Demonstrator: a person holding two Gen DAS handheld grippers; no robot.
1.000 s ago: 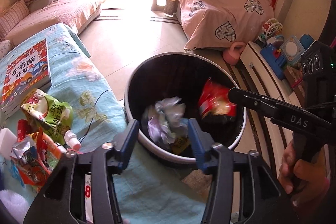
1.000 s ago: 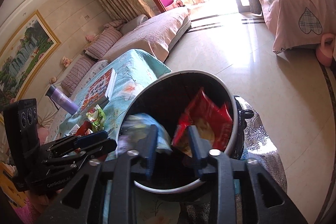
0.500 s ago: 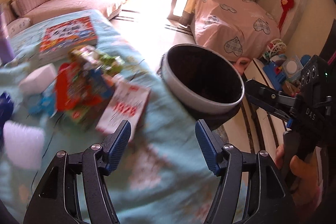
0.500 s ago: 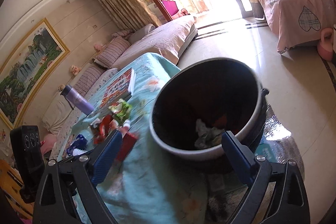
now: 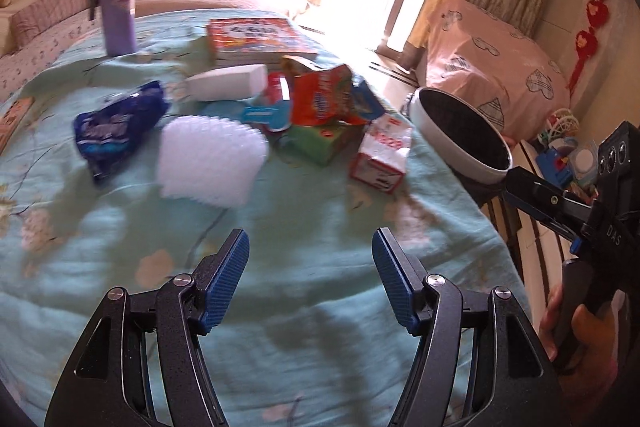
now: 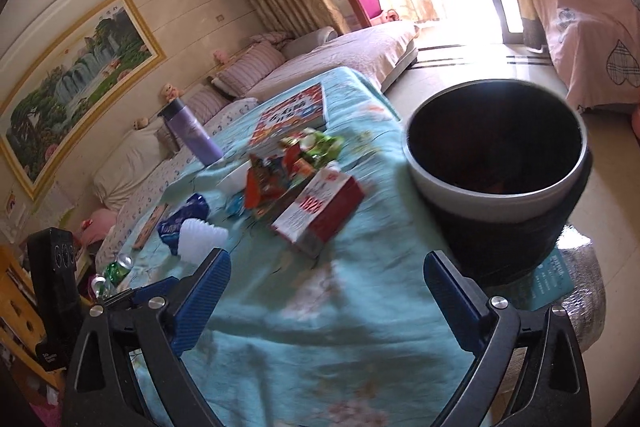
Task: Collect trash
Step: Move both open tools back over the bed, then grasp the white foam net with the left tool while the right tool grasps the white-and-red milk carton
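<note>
Teal floral cloth is covering the bench (image 5: 320, 227), and most of the trash is still lying on it, so the collecting is looking only partly done. The bin (image 6: 496, 163) is standing just off the bench's edge with its dark mouth open; something reddish is showing faintly at the bottom in the right wrist view, though what it is cannot be made out.

Waiting on the cloth are a blue crinkled wrapper (image 5: 120, 129), a white ridged foam piece (image 5: 210, 161), an orange snack bag (image 5: 320, 95) over a green packet (image 5: 320, 143), and a red-and-white carton (image 5: 382, 157) lying nearest the bin. The wrappers are looking light and crumpled, the carton stiffer. A purple bottle (image 5: 118, 13) and a picture book (image 5: 256, 39) probably are not trash.

Both tools are hovering above bare cloth: the left hand-held gripper (image 5: 310, 281) is spread wide and carrying nothing, and the right hand-held gripper (image 6: 326, 301) is likewise released.
</note>
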